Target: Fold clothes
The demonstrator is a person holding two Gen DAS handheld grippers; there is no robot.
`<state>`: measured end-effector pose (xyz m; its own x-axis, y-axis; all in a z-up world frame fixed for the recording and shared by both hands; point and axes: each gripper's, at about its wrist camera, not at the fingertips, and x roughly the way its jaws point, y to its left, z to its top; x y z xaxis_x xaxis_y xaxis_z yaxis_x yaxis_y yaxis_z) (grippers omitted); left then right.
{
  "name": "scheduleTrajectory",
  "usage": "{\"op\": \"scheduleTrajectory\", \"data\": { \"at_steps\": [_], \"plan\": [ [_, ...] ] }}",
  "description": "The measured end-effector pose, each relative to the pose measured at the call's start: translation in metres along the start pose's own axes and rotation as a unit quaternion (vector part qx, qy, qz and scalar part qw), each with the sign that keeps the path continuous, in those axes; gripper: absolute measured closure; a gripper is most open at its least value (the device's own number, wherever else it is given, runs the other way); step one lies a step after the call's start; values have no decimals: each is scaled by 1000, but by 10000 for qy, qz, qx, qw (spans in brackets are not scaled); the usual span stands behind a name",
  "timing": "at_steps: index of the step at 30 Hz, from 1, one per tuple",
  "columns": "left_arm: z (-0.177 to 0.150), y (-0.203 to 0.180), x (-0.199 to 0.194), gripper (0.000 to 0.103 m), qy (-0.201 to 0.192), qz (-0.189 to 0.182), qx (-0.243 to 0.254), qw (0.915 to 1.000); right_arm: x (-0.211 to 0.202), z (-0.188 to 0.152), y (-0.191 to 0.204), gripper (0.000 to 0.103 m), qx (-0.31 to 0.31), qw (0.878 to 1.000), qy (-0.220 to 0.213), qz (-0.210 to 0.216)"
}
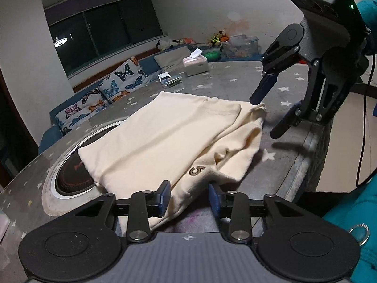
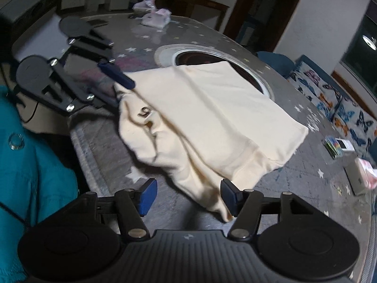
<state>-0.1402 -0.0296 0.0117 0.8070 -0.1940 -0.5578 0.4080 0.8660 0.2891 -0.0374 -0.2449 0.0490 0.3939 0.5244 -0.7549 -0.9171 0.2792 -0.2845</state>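
Nearest the lens, low in the left wrist frame: left hand-held gripper with black linkage arms and blue pads, jaws apart, cloth edge lying between the pads but not pinched. Right hand-held gripper of the same build, seen low in the right wrist frame, likewise spread wide, one pad just beside the garment's lower corner, nothing clamped.

Lay across the middle of both frames: cream-coloured soft knit garment with a dark embroidered "5" mark, partly folded, top layer flat and smooth, lower layer bunched and wrinkled toward the near side. Rested on round grey table with white star pattern, its far portion overlapping round recessed dark burner with pale ring at lower left of the left wrist frame.

Upper centre of the left wrist frame: white and pink tissue box and small clear box of coloured items, well apart from the cloth. Butterfly-print cushions along a blue bench at left, behind the table. Teal sleeve at lower left of the right wrist frame.

Judged as a mid-fold step: one fold laid, both grippers poised at the two near corners of the rumpled edge. Next move likely called for closing each pad pair on a corner, taking up all bunched layers together, then lifting evenly and carrying the edge over toward the far side; uneven grip would probably drag the smooth top layer askew.
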Motion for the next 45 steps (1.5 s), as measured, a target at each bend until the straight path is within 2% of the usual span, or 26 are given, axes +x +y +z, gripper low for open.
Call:
{"op": "scheduleTrajectory", "data": {
  "at_steps": [1,4,11,13,16,18,19,20,22,24,26,34,36,37,38,40,45],
  "plan": [
    [0,0,1,81,5,-17,-31,10000,1,-1,3,42,-80,10000,-25,-30],
    [2,3,3,90,-34,-19,-146,9999,4,0,9,41,-285,9994,-137,-138],
    [15,33,8,93,-94,-165,-1003,9948,15,8,5,41,-336,9989,-308,-57],
    [19,42,12,93,-123,-197,-1234,9921,20,11,1,44,-277,9990,-335,-59],
    [23,50,22,93,-109,-165,-1359,9905,25,15,-9,53,-38,9991,-422,25],
    [24,53,30,93,-41,-160,-1442,9894,27,18,-18,64,234,9986,-455,153],
    [24,54,33,93,0,-166,-1485,9888,28,19,-22,74,386,9979,-459,233],
    [24,55,34,89,30,-176,-1508,9884,28,21,-27,84,549,9970,-452,299],
    [23,57,30,87,47,-167,-1497,9886,28,23,-37,87,833,9947,-436,406],
    [21,56,25,78,66,-130,-1410,9899,27,25,-42,89,922,9937,-477,430],
    [18,54,19,63,98,-88,-1286,9916,27,27,-45,91,961,9931,-499,450],
    [3,38,12,61,221,-31,-586,9980,28,33,-51,93,1149,9908,-605,377],
    [0,36,14,71,239,7,-430,9988,26,32,-48,94,1188,9902,-635,362],
    [-2,36,15,85,254,13,-395,9989,25,32,-47,95,1208,9899,-650,356],
    [-2,37,15,90,272,6,-421,9987,24,31,-46,95,1226,9896,-671,349],
    [-1,39,11,96,225,2,-465,9987,19,30,-42,96,1253,9887,-759,333],
    [4,39,-7,97,64,-57,-508,9987,-3,30,-35,96,1282,9863,-999,278]
  ]
}}
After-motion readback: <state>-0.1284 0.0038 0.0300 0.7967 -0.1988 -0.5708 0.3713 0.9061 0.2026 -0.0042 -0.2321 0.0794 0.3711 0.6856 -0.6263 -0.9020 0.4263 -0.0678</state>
